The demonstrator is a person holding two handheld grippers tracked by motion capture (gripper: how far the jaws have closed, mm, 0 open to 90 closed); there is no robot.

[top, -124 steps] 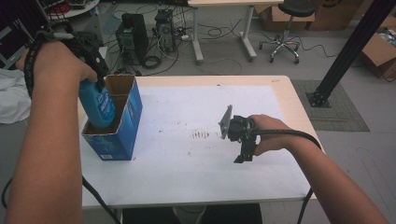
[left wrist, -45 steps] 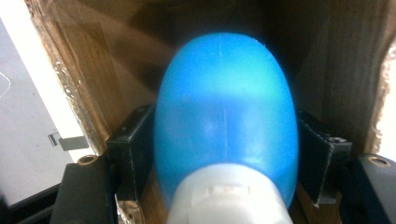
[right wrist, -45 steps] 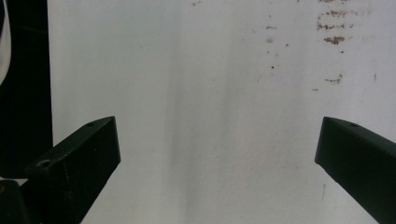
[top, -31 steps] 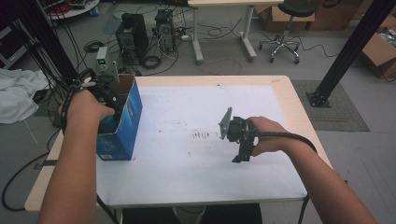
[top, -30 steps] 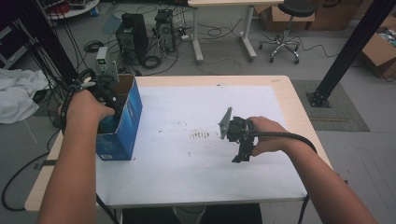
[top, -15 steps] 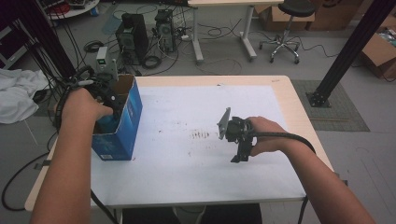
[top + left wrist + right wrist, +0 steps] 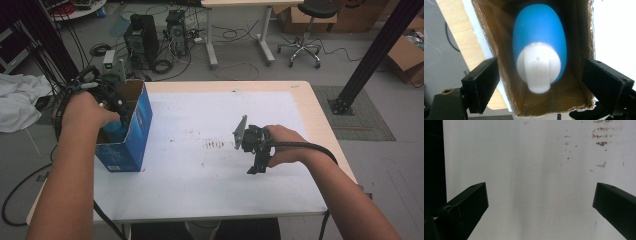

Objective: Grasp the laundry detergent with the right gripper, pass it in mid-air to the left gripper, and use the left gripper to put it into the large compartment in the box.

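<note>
The white-topped table [image 7: 200, 190] is carrying a blue cardboard box [image 7: 131, 142] at its left edge, standing upright with its top open. A blue bottle with a white cap [image 7: 538, 52] is sitting inside — long axis running down into the box, cap toward the opening. The left gripper [image 7: 541, 82] is hanging directly over that opening, its jaws just opening, standing apart and clear of the bottle. The right gripper [image 7: 252, 155] — well apart, mid-table — is resting with its jaws spread wide over bare table.
</note>
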